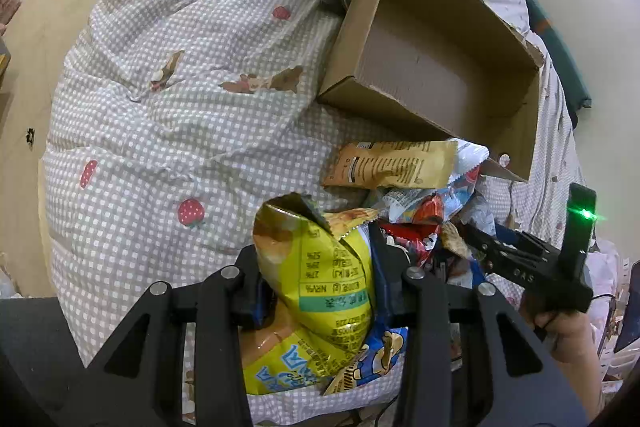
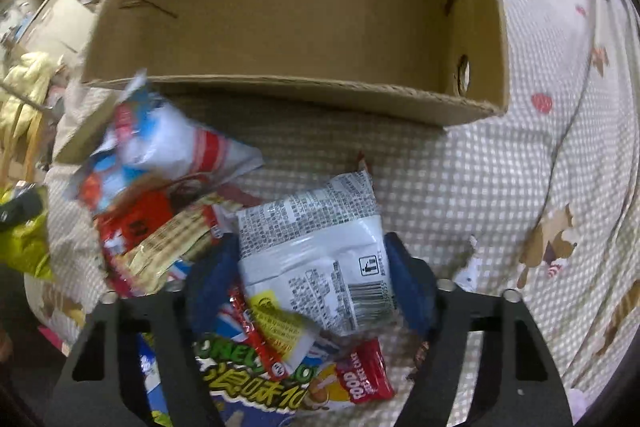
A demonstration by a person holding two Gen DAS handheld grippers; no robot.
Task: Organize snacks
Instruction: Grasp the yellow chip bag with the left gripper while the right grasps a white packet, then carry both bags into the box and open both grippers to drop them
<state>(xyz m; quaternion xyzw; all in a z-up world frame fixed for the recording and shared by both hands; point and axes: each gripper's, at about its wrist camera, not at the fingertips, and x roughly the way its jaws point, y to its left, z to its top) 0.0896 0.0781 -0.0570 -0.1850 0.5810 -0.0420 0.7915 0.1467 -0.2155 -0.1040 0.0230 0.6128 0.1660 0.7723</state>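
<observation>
An open, empty cardboard box (image 1: 436,67) lies on the checked bedcover, also in the right wrist view (image 2: 304,7). A pile of snack packets (image 1: 416,211) lies in front of it. My left gripper (image 1: 320,287) is shut on a yellow snack bag (image 1: 320,267), held upright above the cover. My right gripper (image 2: 312,275) is shut on a white packet (image 2: 320,251) with a barcode, over other packets (image 2: 160,219). The right gripper also shows in the left wrist view (image 1: 520,259), low over the pile.
The checked bedcover (image 1: 180,87) with strawberry and bear prints spreads left of the box. A wooden floor (image 1: 36,39) lies beyond the bed's left edge. Room clutter (image 2: 44,27) shows at the far left of the right wrist view.
</observation>
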